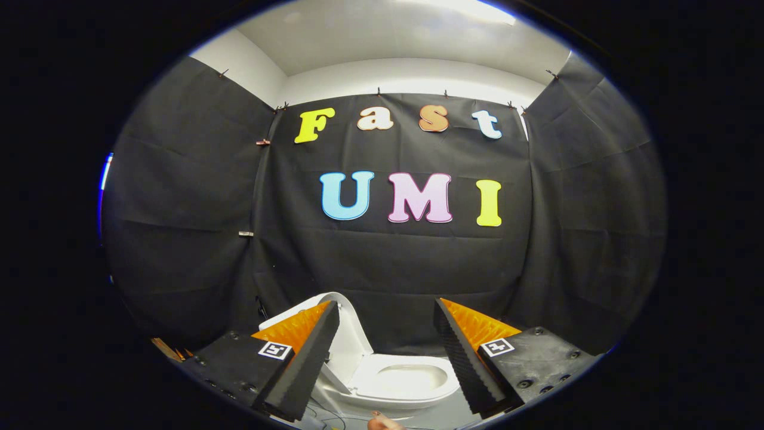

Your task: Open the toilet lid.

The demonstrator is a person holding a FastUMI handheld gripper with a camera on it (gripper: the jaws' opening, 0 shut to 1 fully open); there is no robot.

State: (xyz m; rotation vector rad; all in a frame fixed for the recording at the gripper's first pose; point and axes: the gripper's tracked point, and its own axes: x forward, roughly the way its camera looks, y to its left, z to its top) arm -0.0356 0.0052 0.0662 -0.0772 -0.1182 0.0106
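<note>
Ahead, glossy oval toilet, lid upright, between spread tongs.

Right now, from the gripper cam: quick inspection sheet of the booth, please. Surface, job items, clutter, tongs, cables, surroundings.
Surface: pale floor around the toilet base, partly seen.
Job's things: white toilet beyond the fingers; toilet lid already raised, tilted back to one side; seat and bowl exposed.
Clutter: small unclear object at the bottom between the fingers, too cropped to identify; something wooden-looking beside the left finger, unclear.
Tongs: tongs open, fingers wide apart, holding nothing, the toilet showing between them.
Cables: thin wires on the floor by the toilet base.
Surroundings: black cloth booth walls, white wall and ceiling above.
</note>
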